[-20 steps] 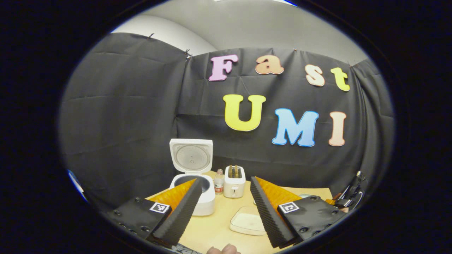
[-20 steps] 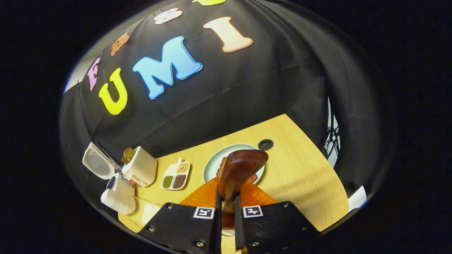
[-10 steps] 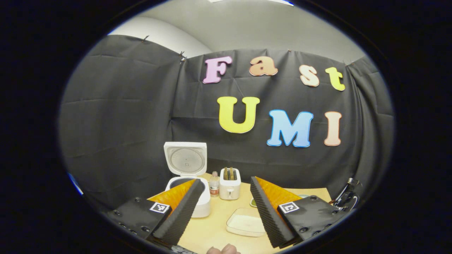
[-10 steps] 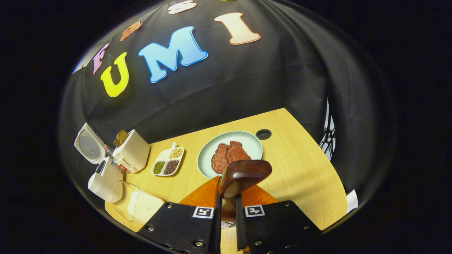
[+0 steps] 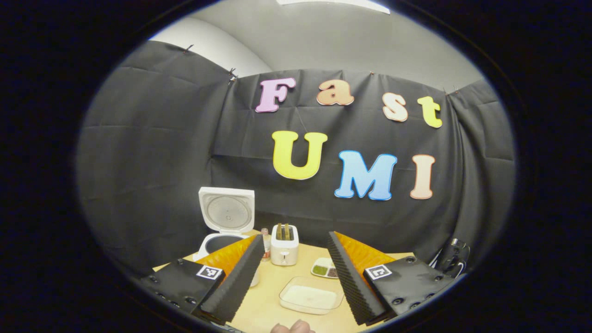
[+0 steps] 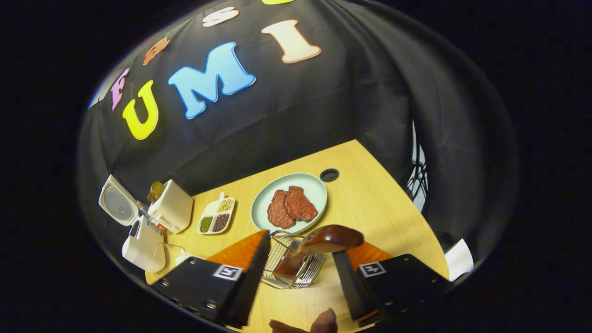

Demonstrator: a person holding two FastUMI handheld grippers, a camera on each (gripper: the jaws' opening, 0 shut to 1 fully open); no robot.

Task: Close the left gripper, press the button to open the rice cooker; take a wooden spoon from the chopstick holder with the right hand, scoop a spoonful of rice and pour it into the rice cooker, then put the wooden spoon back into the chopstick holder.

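Right claw (image 6: 299, 277): spread, fingers apart from wooden spoon (image 6: 319, 243) | spoon: standing in wire chopstick holder (image 6: 291, 266) | left claw (image 5: 293, 282): spread, empty | rice cooker (image 5: 225, 222): lid up

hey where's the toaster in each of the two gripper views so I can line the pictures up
Left gripper view: the toaster stands at lower centre, at the back of the table, just right of the open rice cooker.
Right gripper view: the toaster sits at far left, tilted, beside the rice cooker.
Shared landmark: the divided dish of beans, right of the toaster in both.
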